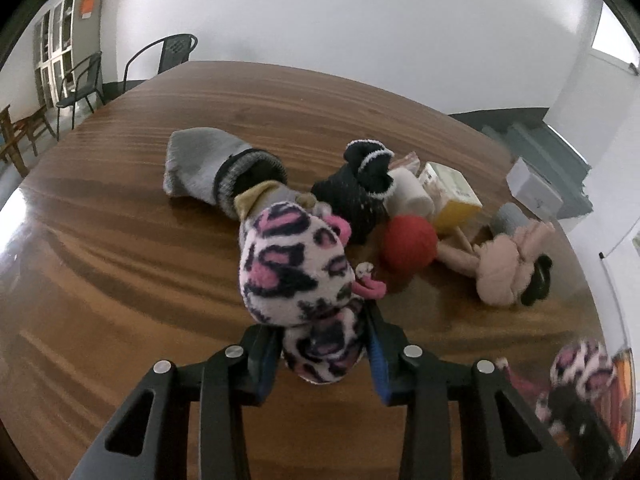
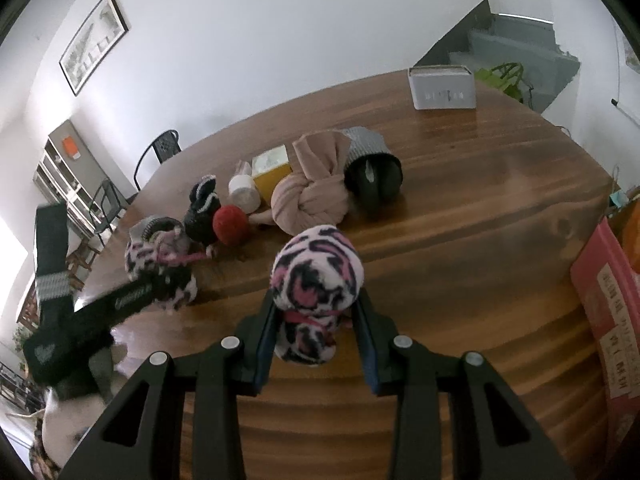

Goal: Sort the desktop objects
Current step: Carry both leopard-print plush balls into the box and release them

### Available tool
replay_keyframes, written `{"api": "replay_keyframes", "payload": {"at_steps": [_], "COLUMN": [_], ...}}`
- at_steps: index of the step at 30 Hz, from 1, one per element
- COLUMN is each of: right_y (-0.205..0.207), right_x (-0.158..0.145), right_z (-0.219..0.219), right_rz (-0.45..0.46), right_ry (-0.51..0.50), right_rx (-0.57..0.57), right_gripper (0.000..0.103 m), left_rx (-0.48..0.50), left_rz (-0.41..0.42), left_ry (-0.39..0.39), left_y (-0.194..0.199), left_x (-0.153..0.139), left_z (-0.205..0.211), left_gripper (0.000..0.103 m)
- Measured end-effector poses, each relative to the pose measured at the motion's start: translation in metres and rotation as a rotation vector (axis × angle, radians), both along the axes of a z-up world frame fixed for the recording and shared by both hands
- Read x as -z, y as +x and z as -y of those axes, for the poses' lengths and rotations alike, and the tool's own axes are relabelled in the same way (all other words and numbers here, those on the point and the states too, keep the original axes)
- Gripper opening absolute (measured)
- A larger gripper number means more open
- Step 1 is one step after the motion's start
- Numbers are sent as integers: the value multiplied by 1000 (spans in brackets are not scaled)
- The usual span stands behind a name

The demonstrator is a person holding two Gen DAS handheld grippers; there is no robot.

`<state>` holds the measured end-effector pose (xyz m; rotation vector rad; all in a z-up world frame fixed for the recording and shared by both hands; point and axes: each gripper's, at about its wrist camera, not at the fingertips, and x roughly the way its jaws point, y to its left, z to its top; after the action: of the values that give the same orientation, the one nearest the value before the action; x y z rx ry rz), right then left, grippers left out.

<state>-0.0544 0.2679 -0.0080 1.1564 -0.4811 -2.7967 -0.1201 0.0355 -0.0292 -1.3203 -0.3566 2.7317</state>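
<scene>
Two fluffy leopard-print socks, pink, black and white, are in the grippers. My left gripper is shut on one leopard sock, which bulges up above the fingers with a pink cord hanging from it. My right gripper is shut on the other leopard sock, held upright over the wooden table. The right wrist view shows the left gripper with its sock at the left. That second sock appears blurred at the lower right of the left wrist view.
A cluster lies mid-table: a grey sock, a black sock bundle, a red ball, a white roll, a yellow box and a knotted pink cloth. A white box stands far back. A pink box is at the right edge.
</scene>
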Motion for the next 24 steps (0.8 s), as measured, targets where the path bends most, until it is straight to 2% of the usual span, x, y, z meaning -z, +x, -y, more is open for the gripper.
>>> {"api": "replay_keyframes", "payload": {"at_steps": [7, 13, 20, 24], "right_y": [4, 22, 72, 113], "right_x": [-6, -18, -30, -54], "right_z": [-4, -13, -50, -84], "right_rz": [-43, -126, -172, -232], "right_ry": [-33, -30, -48, -33], "right_rx": [-3, 34, 150, 236], "right_gripper": [39, 39, 39, 39], "left_rx": [42, 90, 160, 231], "left_rz": [-83, -136, -158, -162], "left_ry": [-14, -30, -14, 10], "left_y": [36, 51, 63, 72], "left_x": [-21, -34, -46, -53], "left_z": [-7, -21, -44, -72], "left_gripper": [39, 39, 39, 39]}}
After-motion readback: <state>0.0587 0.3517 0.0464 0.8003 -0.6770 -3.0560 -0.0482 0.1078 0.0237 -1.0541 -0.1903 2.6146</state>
